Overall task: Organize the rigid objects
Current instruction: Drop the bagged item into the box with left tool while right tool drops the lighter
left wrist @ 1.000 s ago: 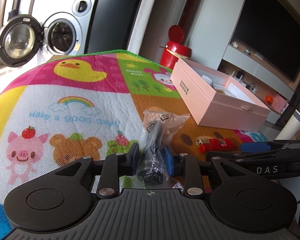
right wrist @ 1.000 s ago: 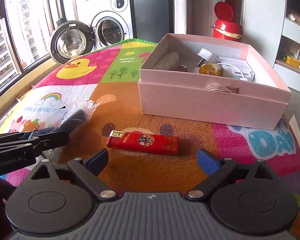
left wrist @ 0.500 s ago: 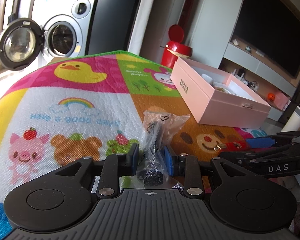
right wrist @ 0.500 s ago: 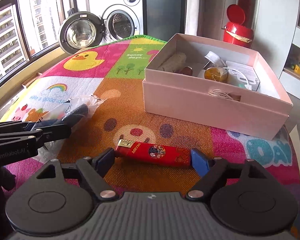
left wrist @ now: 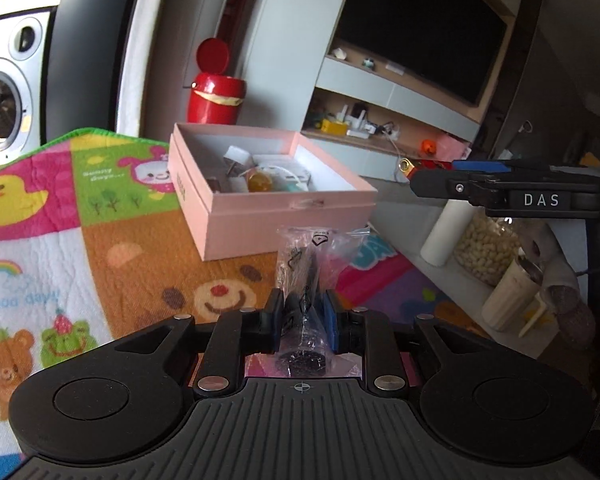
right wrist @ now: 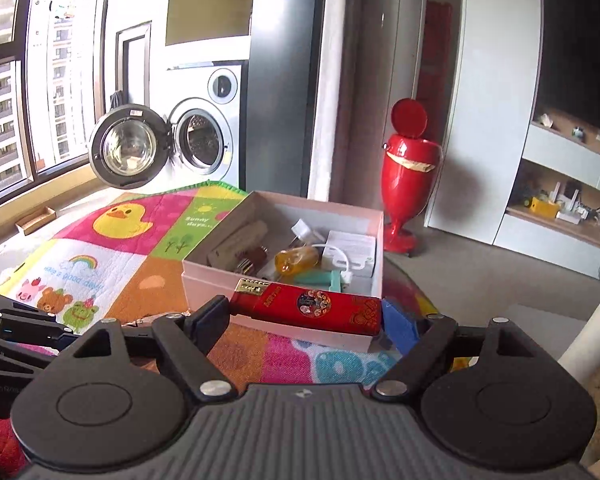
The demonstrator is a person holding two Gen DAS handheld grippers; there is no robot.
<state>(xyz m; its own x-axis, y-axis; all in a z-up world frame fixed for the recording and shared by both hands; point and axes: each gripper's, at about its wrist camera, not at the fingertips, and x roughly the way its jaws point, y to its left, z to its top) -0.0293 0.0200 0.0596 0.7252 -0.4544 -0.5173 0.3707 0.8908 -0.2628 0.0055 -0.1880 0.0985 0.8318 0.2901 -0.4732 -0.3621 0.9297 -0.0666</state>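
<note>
Left wrist view, item 1: left gripper [left wrist: 302,320], jaws clamped on a clear plastic bag [left wrist: 306,264] with a dark object inside; the bag stands up between the pads, lifted clear of the play mat [left wrist: 112,216]. The jaws have just closed a little tighter, with the bag between them.
Item 2: play mat, bright cartoon panels (bears, duck, rainbow), spread beneath both grippers.
Item 3: pink box [left wrist: 260,184], lid off, resting on the mat beyond the bag; holds assorted small objects, among them an amber piece and white pieces.
Item 4: right gripper, seen side-on at the right edge of this view, raised above the mat.
Item 5: red bin [left wrist: 216,96] with its lid flipped up, on the floor behind the box.
Item 6: shelving with a dark screen above it, far right.

Right wrist view, item 1: right gripper [right wrist: 304,320], jaws wide, gripping a red lighter [right wrist: 308,306] by its two ends; the lighter lies crosswise, gold cap towards the left pad, held in the air in front of the box's near wall.
Item 2: pink box, just beyond the lighter.
Item 3: washing machine [right wrist: 204,128], round door swung open, by the window.
</note>
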